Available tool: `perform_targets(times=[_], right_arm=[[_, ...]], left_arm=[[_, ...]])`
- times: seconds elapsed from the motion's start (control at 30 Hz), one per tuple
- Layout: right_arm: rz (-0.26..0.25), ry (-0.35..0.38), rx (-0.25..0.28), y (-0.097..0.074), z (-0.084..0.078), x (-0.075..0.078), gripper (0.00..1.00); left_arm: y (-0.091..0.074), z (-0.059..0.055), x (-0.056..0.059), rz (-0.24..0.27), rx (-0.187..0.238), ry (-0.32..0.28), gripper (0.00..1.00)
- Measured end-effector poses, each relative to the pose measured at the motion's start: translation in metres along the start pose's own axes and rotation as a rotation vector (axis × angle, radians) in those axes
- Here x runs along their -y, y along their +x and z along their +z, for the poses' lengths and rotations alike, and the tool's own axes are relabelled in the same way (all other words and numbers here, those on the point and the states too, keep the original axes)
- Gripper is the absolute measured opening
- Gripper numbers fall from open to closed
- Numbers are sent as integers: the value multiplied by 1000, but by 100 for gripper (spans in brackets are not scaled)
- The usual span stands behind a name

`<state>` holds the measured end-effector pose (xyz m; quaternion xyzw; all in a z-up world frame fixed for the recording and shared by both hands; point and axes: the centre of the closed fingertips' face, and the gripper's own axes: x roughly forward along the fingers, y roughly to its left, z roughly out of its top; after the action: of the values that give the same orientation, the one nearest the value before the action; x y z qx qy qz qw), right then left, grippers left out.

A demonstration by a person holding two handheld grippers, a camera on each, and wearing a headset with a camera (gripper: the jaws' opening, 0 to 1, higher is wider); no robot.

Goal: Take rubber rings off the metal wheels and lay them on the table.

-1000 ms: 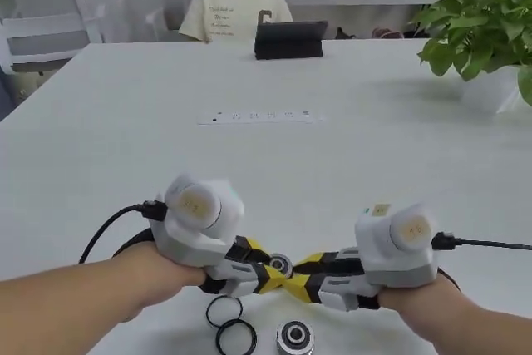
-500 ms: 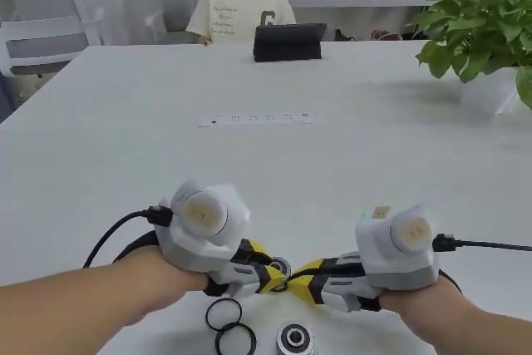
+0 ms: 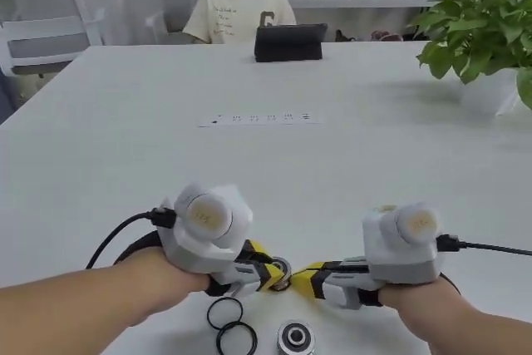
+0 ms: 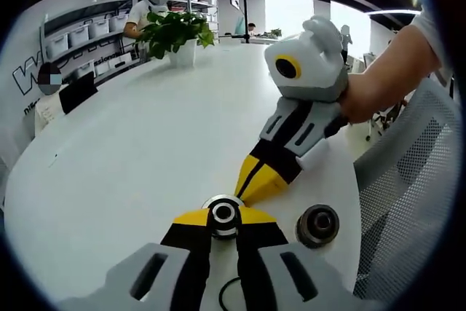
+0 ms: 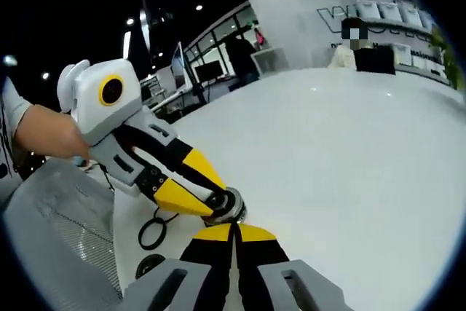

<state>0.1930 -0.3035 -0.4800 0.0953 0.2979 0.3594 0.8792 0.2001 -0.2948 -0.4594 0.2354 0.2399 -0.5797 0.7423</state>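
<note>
My left gripper (image 3: 278, 273) (image 4: 223, 215) is shut on a small metal wheel (image 3: 279, 271) (image 4: 223, 213) (image 5: 226, 207), held just above the table. My right gripper (image 3: 294, 276) (image 5: 234, 231) comes in from the right with its yellow jaws shut, and its tips touch the wheel's rim. Whether they pinch the wheel's black ring I cannot tell. A second metal wheel (image 3: 295, 337) (image 4: 317, 225) (image 5: 148, 264) lies on the table (image 3: 349, 164) below the grippers. Two black rubber rings (image 3: 225, 313) (image 3: 237, 339) (image 5: 152, 233) lie beside it, to the left.
A white power strip (image 3: 259, 117) lies mid-table. A person sits at the far side behind a dark tablet (image 3: 288, 41). A potted plant (image 3: 478, 22) stands at the right edge. Cables trail from both grippers.
Both grippers have sunk slightly toward the table and the right one has rolled a little. The wheel stays in the left gripper, with the right tips still against it.
</note>
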Motion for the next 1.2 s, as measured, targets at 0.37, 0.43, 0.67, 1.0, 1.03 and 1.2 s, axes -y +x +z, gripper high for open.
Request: perform_targets(times=[0.37,0.43,0.67,1.0,1.03,1.2], right_arm=[[10,206,104,-4,13,6,0],[27,238,123,-5,15,3,0],[25,225,127,-6,16,1,0],[89,227,133,-2,23,-17,0],[113,231,142,-1,27,-22,0],[158,241,157,-5,31,-29,0]], left_arm=[[2,-1,0,0,-10,4,7],[2,-1,0,2,-10,3,7],[2,-1,1,5,-16,2,7],[2,-1,0,15,-20,5,7],[2,-1,0,16,-20,5,7],[2,-2,0,16,-19,4,7]])
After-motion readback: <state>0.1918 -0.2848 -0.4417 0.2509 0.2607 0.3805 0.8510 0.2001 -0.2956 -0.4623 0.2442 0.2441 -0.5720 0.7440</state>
